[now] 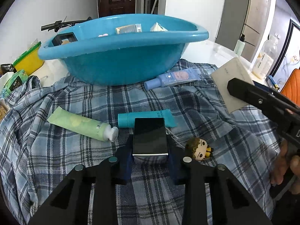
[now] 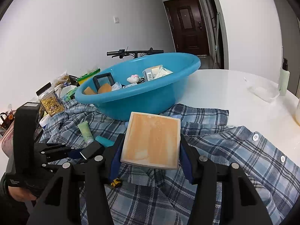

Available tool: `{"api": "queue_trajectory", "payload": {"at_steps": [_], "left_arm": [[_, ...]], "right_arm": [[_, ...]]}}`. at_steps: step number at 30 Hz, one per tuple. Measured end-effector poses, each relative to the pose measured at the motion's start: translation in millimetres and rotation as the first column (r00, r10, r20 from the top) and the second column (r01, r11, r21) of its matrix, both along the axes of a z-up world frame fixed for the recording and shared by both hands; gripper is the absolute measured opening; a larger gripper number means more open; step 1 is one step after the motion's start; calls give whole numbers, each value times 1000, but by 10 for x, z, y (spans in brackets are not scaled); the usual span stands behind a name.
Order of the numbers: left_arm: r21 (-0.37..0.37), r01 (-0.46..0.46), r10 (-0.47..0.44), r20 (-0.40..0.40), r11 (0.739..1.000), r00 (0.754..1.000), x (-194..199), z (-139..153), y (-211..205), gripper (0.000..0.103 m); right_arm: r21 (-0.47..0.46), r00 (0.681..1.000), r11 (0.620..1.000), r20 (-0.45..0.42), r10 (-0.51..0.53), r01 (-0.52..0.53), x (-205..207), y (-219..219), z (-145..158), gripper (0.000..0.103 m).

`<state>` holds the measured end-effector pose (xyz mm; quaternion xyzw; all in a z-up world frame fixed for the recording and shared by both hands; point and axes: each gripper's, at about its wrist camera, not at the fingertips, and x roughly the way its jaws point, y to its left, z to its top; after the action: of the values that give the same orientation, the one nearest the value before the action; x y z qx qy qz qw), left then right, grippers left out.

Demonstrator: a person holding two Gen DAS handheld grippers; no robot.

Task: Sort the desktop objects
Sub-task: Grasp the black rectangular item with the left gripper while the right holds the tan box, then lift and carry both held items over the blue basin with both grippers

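Note:
My left gripper (image 1: 149,146) is shut on a flat black box (image 1: 149,136) and holds it above the plaid shirt (image 1: 75,159). My right gripper (image 2: 151,146) is shut on an orange-faced square box (image 2: 151,140), which also shows at the right of the left wrist view (image 1: 232,82). A blue basin (image 1: 120,56) stands behind, holding several small boxes and items. On the shirt lie a green tube (image 1: 82,124), a teal tube (image 1: 150,117), a light blue tube (image 1: 172,78) and a small doll head (image 1: 199,149).
The white table (image 2: 225,88) extends right with a clear plastic tray (image 2: 263,92) and bottles (image 1: 264,58). Snack bags and a cereal jar (image 2: 51,101) crowd the left side. A yellow-green bag (image 1: 29,60) sits left of the basin.

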<state>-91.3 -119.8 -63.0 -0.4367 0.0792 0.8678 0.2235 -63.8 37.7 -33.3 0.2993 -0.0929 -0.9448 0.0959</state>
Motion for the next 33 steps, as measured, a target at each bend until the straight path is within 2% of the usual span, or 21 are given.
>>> {"api": "queue_trajectory", "payload": {"at_steps": [10,16,23,33], "left_arm": [[39,-2,5,-69,999,998,155,312,-158,32],[66,-4,11,-96,998,995,176,594,-220,32],[94,-19,31,-130,995,991,-26,1040,-301,32],[141,-37,67,-212,989,975,-434,1573,-382,32]], "right_arm": [[-3,1000,1000,-7,10,-10,22,-22,2,53],[36,1000,999,-2,11,-11,24,-107,85,53],[67,997,998,-71,13,-8,-15,-218,589,53],[84,987,996,-155,30,-17,-428,-318,1287,53]]}}
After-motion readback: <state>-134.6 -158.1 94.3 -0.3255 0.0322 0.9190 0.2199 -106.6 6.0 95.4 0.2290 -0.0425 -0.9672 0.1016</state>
